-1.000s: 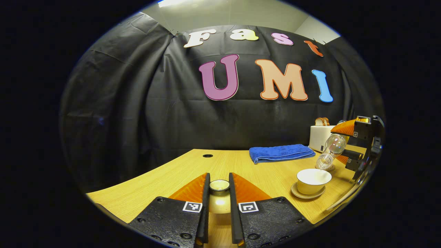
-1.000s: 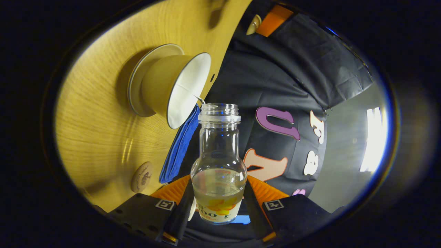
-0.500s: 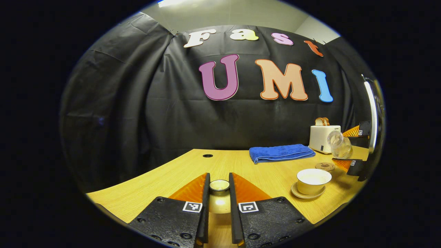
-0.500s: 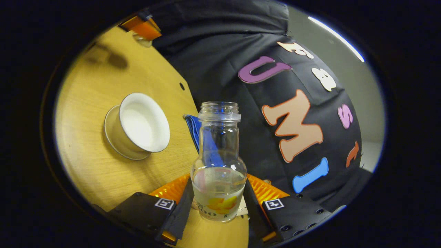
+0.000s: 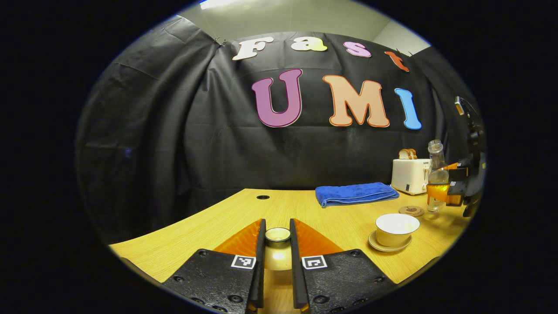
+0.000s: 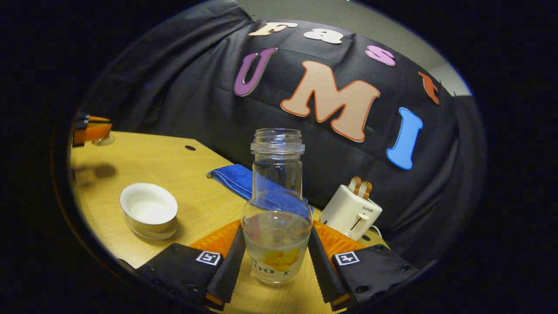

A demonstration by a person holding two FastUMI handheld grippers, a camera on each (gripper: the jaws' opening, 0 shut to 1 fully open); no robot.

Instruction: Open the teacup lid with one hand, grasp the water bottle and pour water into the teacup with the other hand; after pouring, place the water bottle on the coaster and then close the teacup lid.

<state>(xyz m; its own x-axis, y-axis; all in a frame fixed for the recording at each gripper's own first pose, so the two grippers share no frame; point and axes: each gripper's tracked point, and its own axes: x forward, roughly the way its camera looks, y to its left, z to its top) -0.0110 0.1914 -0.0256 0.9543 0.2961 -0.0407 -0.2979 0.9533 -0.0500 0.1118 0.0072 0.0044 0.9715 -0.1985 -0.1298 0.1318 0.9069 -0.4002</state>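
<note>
Holding the bottle [image 6: 277, 218] upright now, the right tool [image 6: 275, 261] has both fingers clamped on its lower body, and there's some water left in the bottom part. In the left gripper view that bottle [image 5: 436, 176] sits near the right edge of the tabletop [image 5: 244, 218], just beside the little round coaster [image 5: 411, 211]; can't really tell if it's touching the wood or hanging just above it.

The cup [image 5: 396, 229] is on its saucer, uncovered, a bit closer to the front edge than the coaster. From the right gripper view the cup [image 6: 149, 209] is off to the left of the bottle.

The left tool [image 5: 277, 257] is clamped on the lid [image 5: 277, 235], holding it by the knob, well apart from the cup.

A folded blue towel [image 5: 355, 193] and a white toaster [image 5: 409, 174] with bread in it sit toward the back edge.
</note>
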